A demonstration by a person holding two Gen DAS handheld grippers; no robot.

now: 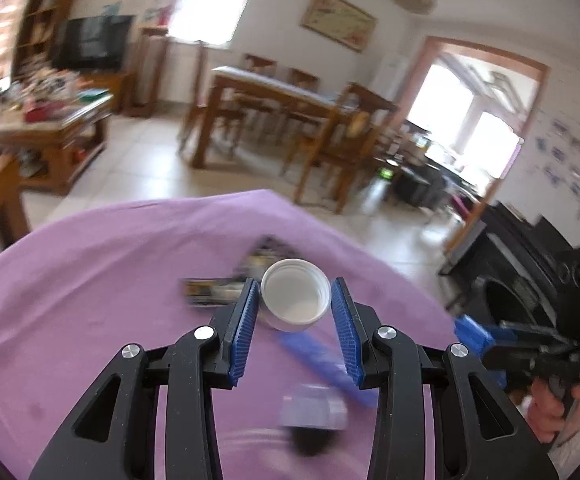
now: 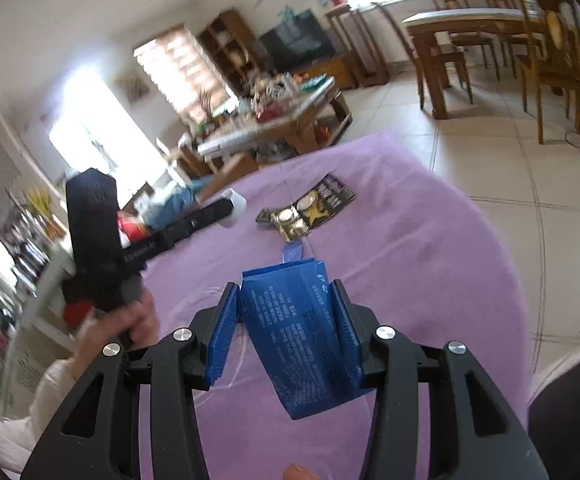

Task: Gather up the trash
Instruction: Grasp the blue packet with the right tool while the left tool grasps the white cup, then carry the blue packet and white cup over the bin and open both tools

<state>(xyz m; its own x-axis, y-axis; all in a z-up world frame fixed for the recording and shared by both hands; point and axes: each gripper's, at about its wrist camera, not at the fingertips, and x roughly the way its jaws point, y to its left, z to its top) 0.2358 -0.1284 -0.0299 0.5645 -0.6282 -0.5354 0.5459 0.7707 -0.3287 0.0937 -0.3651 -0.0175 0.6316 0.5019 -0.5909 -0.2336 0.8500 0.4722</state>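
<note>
Holding two pieces of trash at once now, and that is where my worry starts. My left gripper (image 1: 295, 300) is clenched around a white cap (image 1: 295, 295), open side up, with the blue pads (image 1: 248, 320) against its round wall on the left and, as far as I can see, on the right too. It hangs over the purple cloth (image 1: 102, 280). A smooth round wall between flat pads can squirt out if I tilt or jerk, and this view is smeared with motion, so I judge that risk real.

My right gripper (image 2: 286, 308) is clamped on a blue packet (image 2: 302, 332), which stands tilted between the jaws above the cloth. The packet looks soft and slick; it may crumple and slide down through the pads, and most of it hangs below the grip.

A black-and-gold wrapper (image 2: 314, 208) lies flat on the cloth ahead, not collected yet. With both tools full, I cannot take it without unloading first.

The two grippers are near each other; swinging both toward one bin could knock them together and shake either piece loose. I see no bin clearly in either view.
</note>
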